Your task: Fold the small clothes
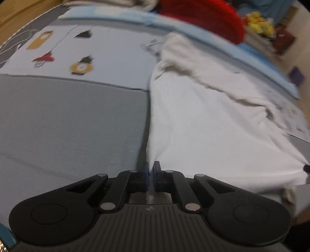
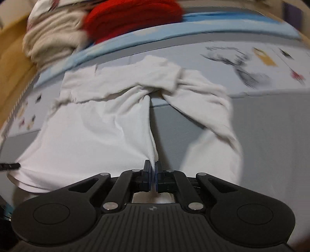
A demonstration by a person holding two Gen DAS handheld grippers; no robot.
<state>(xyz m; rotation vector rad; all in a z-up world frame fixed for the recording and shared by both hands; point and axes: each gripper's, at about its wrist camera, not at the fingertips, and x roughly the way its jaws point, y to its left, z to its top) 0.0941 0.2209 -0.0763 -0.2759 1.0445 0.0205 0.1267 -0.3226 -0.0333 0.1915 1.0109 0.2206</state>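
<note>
A small white garment (image 1: 213, 126), like a pair of leggings, lies on the grey and patterned sheet (image 1: 67, 120). My left gripper (image 1: 151, 170) is shut on the near left corner of its stretched hem. My right gripper (image 2: 154, 170) is shut on the same hem's other corner, at the inner edge of one leg of the white garment (image 2: 93, 131). The second leg (image 2: 211, 108) drapes loose to the right. Each view shows the other gripper's dark tip at the frame's side: the right gripper (image 1: 307, 168) and the left gripper (image 2: 9, 166). The cloth is taut between them.
A red knitted item (image 2: 135, 17) and a stack of beige cloths (image 2: 52, 42) sit at the back, past a light blue mat edge (image 2: 174, 31). Yellow objects (image 1: 259, 23) lie at the far right in the left wrist view. A wooden surface (image 2: 11, 64) borders the sheet.
</note>
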